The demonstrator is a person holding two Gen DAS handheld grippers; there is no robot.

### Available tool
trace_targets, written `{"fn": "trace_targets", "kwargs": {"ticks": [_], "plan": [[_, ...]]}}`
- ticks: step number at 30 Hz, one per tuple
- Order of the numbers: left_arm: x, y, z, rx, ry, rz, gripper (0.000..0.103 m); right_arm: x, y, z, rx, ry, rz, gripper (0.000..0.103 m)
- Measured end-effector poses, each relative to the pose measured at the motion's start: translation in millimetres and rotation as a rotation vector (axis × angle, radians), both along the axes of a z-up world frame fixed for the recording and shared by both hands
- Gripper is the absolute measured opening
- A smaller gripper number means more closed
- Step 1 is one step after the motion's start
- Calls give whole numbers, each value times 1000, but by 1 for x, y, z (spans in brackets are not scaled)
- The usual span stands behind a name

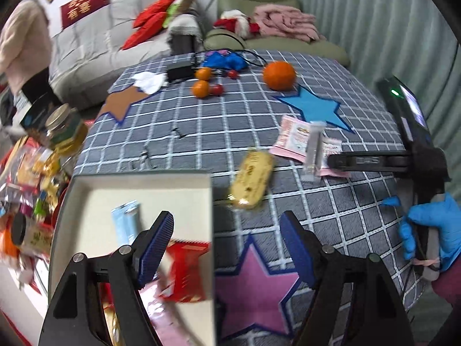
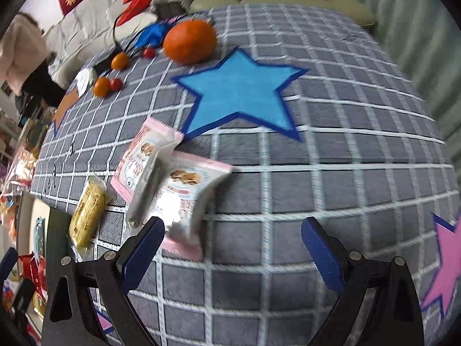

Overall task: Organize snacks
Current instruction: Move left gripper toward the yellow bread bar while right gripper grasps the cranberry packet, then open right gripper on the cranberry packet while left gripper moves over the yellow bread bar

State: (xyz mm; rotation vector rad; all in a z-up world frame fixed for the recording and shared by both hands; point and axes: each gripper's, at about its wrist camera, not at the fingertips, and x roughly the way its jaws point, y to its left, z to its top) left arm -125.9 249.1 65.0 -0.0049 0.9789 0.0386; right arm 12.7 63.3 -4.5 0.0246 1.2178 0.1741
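With several packets already in the shallow white cardboard box [image 1: 86, 199] at nine o'clock, the right gripper [image 2: 232, 252], jaws wide and empty, nears the pink-and-white cookie packets [image 2: 184, 190] on the checked table [image 2: 345, 187], needing a closing pinch next, while the left gripper [image 1: 227, 248] hangs equally open, holding nothing.

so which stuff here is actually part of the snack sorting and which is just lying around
Part of the job:
- white box with a red packet and light blue packet
- yellow snack bar
- two pink cookie packets
- silver stick pack
- both claws, open

Just lying about:
- big orange
- small oranges
- black adapter
- crumpled tissue
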Motion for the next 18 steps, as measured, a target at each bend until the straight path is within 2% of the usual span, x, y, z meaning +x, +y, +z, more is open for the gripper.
{"fn": "trace_targets", "kwargs": {"ticks": [3, 5, 7, 8, 12, 14, 18], "plan": [[17, -10, -3, 22, 12, -10, 80, 10, 18, -1, -5, -25, 50, 97], [34, -17, -10, 29, 28, -16, 80, 14, 31, -2, -46, -44, 95, 92], [48, -22, -17, 45, 47, -20, 80, 11, 39, 1, -110, -95, 141, 50], [56, -26, -22, 57, 54, -22, 80, 9, 38, 0, -108, -102, 157, 42], [83, -37, -45, 102, 100, -22, 79, -1, 12, 2, -42, -103, 169, 40], [95, -37, -58, 88, 139, -7, 79, -7, 0, 2, -35, -110, 165, 40], [106, -31, -66, 33, 167, 31, 80, -20, -22, 4, -1, -109, 157, 40]]}}
